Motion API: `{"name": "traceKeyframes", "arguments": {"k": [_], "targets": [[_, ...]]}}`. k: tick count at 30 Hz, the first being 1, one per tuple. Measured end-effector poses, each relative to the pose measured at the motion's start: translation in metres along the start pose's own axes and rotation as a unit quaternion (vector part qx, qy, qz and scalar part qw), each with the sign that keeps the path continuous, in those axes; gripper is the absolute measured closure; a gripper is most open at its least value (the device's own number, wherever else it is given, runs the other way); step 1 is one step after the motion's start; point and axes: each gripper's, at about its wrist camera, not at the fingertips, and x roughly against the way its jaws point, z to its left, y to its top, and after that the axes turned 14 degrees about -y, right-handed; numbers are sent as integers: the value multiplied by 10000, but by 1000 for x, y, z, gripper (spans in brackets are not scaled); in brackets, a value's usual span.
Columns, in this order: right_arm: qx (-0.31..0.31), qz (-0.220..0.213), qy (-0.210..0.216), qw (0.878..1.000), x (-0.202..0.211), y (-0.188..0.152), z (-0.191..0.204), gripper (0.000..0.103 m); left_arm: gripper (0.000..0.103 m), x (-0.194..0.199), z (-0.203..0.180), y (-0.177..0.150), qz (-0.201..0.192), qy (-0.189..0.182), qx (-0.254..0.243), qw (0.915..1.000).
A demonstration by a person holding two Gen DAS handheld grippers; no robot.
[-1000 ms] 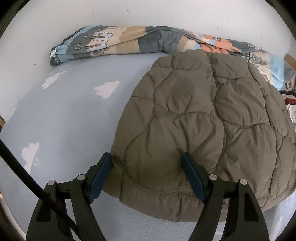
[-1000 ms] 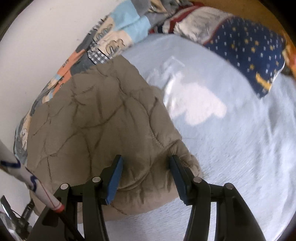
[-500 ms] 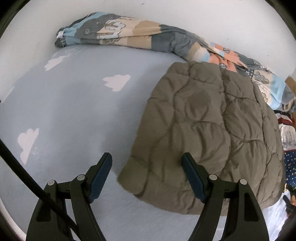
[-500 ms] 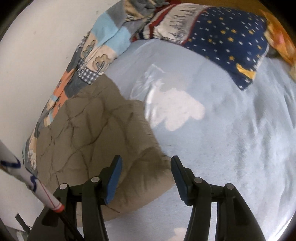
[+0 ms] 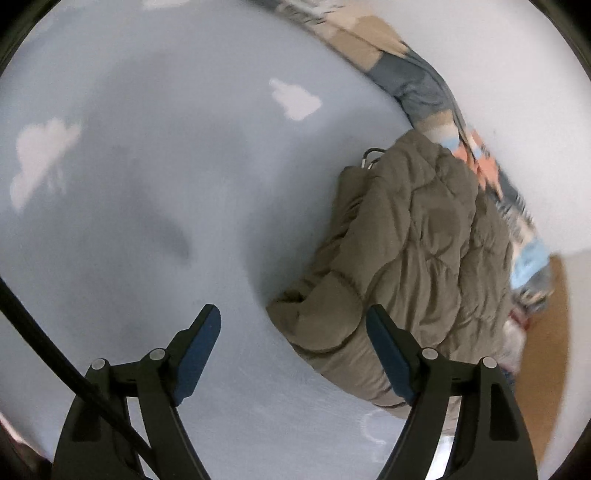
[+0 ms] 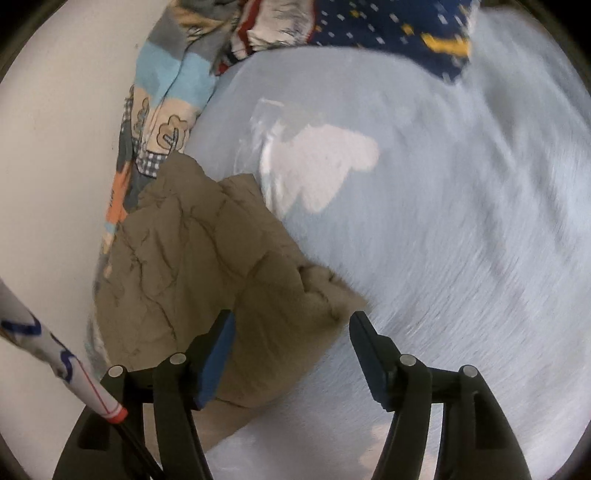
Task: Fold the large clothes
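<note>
I hold my left gripper (image 5: 293, 323) over the bed (image 5: 155, 206), angled down at its pale blue sheet with white cloud shapes. Its jaws are spread wide and opening further, and nothing sits between them except bare sheet; the right-hand blue pad overlaps the edge of the jacket in the view, but I cannot tell whether it touches.

The olive quilted jacket (image 5: 417, 251) lies bunched and folded on the bed, up against the edge that meets the white wall (image 5: 517, 92). A patchwork blanket (image 5: 424, 85) in grey, tan, orange and light blue runs along that same edge, and the far side of the jacket rests against it. A small dark loop pokes out at the jacket's far end.

My right gripper (image 6: 291, 317) points down at the near corner of the jacket (image 6: 207, 266). Its jaws are apart and opening; the jacket's corner lies in the gap between the pads, and neither pad presses on it. A dark blue cushion (image 6: 391, 33) with small white and yellow marks sits at the far end of the bed (image 6: 461, 221), next to a crumpled striped cloth (image 6: 273, 29). A white cable sleeve with blue markings and a red tip (image 6: 55, 362) crosses the lower left of the right wrist view.
</note>
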Motion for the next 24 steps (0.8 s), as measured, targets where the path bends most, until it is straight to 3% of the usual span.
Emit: {"name": "traceKeyframes", "arguments": {"k": [6,10,17,22,23,24], "targets": [[-274,62,240,9993,-9,-8,1,31,23,-11,5,-8,-57,-666,386,9970],[-582,35,353,9977,-17,-10,-2,26,20,-24,-2,-9,-168,-861,471,9950],[-938,22,519,9942,-36,-6,-8,20,7,-49,3,0,-564,-777,744,9926],[-916,-25,535,9944,-48,1,-1,17,7,-59,1,5,-602,-714,581,9939],[-848,-55,505,9951,-49,3,2,19,9,-61,-4,7,-529,-605,412,9959],[-708,-119,361,9968,-48,4,6,29,13,-61,-10,8,-478,-481,165,9976]]}}
